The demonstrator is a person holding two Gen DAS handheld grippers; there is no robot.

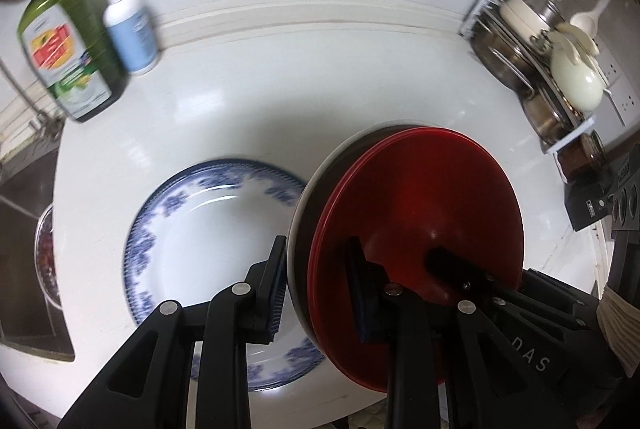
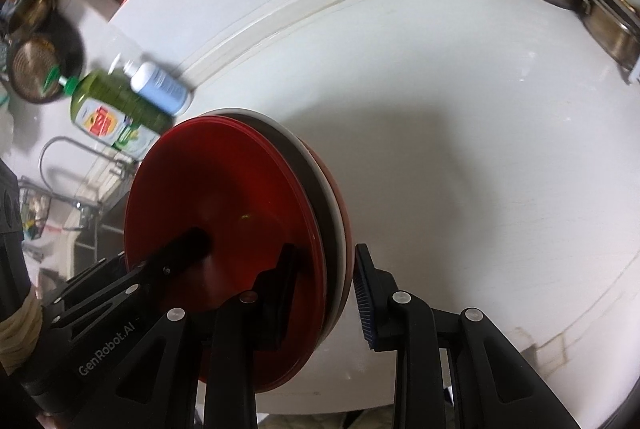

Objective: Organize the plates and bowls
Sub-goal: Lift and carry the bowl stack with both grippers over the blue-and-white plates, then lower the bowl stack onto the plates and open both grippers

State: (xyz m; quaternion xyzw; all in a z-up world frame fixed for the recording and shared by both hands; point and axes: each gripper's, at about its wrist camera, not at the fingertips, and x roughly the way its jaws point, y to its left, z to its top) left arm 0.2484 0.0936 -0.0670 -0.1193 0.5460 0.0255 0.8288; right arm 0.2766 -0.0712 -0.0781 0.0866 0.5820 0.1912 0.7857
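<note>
Both tongs, the left gripper [image 1: 320, 289] and the right gripper [image 2: 326, 293], are squeezing the stack of plates [image 1: 416, 229] between their pads, tipped on edge, so it could be slipping down onto the blue plate [image 1: 208, 229] lying just left.

Both wrist views look steeply down, close over the white counter [image 1: 360, 77], sharing the upright plate stack [image 1: 420, 213].

Red plates [image 1: 432, 197] with a white one between, blue floral-rimmed white plate [image 1: 208, 229], green bottle [image 1: 68, 49]
</note>
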